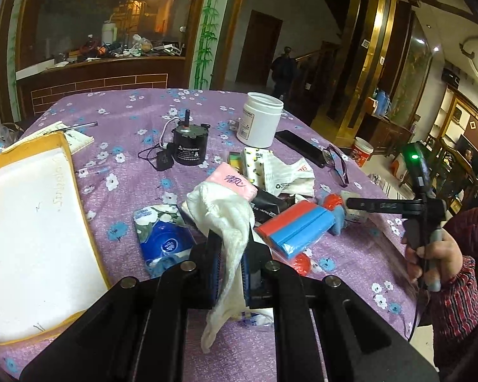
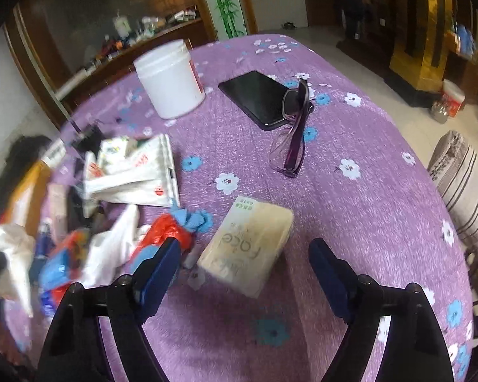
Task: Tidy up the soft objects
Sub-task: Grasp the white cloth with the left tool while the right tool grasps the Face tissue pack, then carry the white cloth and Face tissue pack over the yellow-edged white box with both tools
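Observation:
My left gripper (image 1: 231, 254) is shut on a white cloth (image 1: 226, 213), which bunches above the jaws and hangs limp below them, over the purple flowered tablecloth (image 1: 137, 172). In the right wrist view, my right gripper (image 2: 245, 267) stands open above a beige tissue pack (image 2: 248, 245). The pack lies flat between the blue pads (image 2: 157, 273), and neither pad touches it. A person's hand (image 1: 430, 254) holds the right gripper (image 1: 350, 205) at the table's right side. Around the cloth lie a pink tissue pack (image 1: 235, 184), a blue tissue pack (image 1: 162, 238) and a red and blue pack (image 1: 299, 226).
A white board with a yellow border (image 1: 32, 222) fills the left of the table. Farther back stand a black motor (image 1: 188, 146) and a white jar (image 2: 169, 79). A phone (image 2: 258, 95) and purple glasses (image 2: 293, 137) lie at the right. Crumpled plastic bags (image 2: 133, 172) sit in the pile.

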Demonstrator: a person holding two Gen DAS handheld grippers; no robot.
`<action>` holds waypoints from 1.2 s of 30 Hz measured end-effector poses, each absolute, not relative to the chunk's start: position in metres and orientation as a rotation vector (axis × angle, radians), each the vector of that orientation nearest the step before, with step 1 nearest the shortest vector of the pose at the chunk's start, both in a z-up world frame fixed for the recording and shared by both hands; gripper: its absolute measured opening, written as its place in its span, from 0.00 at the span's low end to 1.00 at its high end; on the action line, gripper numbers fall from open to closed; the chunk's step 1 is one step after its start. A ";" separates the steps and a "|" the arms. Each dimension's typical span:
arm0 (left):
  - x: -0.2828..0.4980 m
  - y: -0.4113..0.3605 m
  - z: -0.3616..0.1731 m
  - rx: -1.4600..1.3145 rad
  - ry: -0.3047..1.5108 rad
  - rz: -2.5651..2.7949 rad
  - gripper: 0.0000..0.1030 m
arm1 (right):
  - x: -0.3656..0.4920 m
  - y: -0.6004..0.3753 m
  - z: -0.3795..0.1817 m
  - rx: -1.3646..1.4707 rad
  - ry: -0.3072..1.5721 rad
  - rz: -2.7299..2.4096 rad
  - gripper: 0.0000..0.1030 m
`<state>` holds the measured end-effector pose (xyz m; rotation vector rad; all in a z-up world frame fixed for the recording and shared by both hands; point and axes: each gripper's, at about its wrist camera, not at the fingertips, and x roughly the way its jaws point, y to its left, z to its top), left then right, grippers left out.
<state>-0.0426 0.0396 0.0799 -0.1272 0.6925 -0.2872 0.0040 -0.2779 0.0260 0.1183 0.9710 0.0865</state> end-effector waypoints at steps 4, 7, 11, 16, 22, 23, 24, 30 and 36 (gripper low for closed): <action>-0.046 0.038 0.081 -0.114 0.678 -0.283 0.08 | 0.010 -0.272 0.013 0.067 1.003 0.059 0.52; -0.046 0.040 0.082 -0.108 0.670 -0.277 0.08 | 0.004 -0.278 0.017 0.079 0.981 0.059 0.45; -0.045 0.044 0.082 -0.122 0.665 -0.275 0.08 | -0.008 -0.289 0.029 0.130 0.942 0.079 0.40; -0.045 0.046 0.082 -0.127 0.662 -0.269 0.08 | -0.028 -0.286 0.052 0.145 0.861 0.136 0.39; -0.048 0.052 0.086 -0.129 0.647 -0.253 0.08 | -0.032 -0.262 0.075 0.169 0.804 0.245 0.38; -0.048 0.054 0.087 -0.132 0.643 -0.250 0.08 | -0.034 -0.257 0.078 0.167 0.796 0.263 0.38; -0.048 0.056 0.087 -0.135 0.640 -0.248 0.08 | -0.036 -0.250 0.081 0.168 0.783 0.293 0.38; -0.053 0.068 0.091 -0.147 0.622 -0.221 0.08 | -0.042 -0.209 0.095 0.134 0.764 0.408 0.38; -0.062 0.094 0.098 -0.168 0.592 -0.164 0.08 | -0.040 -0.159 0.098 0.109 0.799 0.532 0.38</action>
